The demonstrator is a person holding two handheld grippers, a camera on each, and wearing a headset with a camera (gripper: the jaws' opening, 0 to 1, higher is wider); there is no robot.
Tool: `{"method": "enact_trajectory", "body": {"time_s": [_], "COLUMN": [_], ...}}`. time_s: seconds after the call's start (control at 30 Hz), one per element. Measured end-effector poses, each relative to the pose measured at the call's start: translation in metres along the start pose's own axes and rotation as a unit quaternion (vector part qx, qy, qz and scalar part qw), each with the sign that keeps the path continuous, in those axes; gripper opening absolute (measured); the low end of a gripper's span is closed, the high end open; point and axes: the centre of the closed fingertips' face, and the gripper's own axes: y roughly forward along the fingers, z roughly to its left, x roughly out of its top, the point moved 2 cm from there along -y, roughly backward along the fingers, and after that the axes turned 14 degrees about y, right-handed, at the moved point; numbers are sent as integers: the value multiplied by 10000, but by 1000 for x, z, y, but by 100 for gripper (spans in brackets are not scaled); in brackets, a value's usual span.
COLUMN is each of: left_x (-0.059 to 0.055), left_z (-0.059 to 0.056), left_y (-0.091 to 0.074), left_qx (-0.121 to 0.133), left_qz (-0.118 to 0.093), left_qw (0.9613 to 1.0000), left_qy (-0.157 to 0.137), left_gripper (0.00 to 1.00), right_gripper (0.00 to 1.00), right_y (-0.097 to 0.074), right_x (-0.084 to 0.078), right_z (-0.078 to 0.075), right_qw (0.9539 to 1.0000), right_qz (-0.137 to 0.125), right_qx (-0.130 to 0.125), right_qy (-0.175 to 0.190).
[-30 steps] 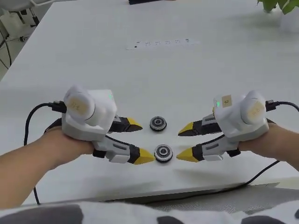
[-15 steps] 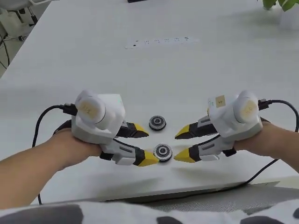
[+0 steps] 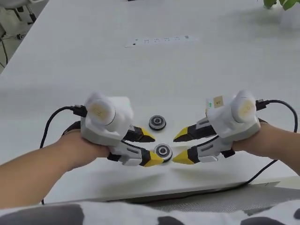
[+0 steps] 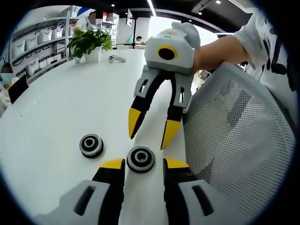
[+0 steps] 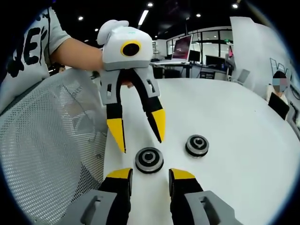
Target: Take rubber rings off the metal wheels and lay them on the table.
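Bright, even overhead light; small ceiling spots (image 5: 150, 4) glare in the right gripper view. The white table (image 3: 93, 61) runs near overexposed in the head view, carrying only soft, faint shadows. Both gripper views bend strongly at the edges; centres sharp.

A small tan label (image 3: 217, 101) on top of the right gripper (image 3: 176, 149) carries dark marks too small to read. The round tan sticker (image 3: 99, 111) on the left gripper (image 3: 157, 149) is too blurred to tell any writing. In the right gripper view the person's shirt (image 5: 27, 35), at the left, bears large dark block letters; an E can be made out, the rest cannot.
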Motion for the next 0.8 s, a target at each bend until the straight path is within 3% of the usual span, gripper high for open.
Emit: {"method": "enact_trajectory", "body": {"time_s": [0.23,0.8], "left_x": [2,0], "left_z": [-1,-2], "left_y": [4,12], "left_qx": [-1,61], "left_qz": [-7,74], "left_qw": [10000,9996], "left_qy": [31,274], "left_gripper": [23,12], "right_gripper": [28,28], "right_y": [0,2], "right_x": [5,-3], "right_z": [0,0], "right_qw": [9998,9999], "right_qz": [-129,18], "right_qx": [26,34], "right_qy": [132,100]}}
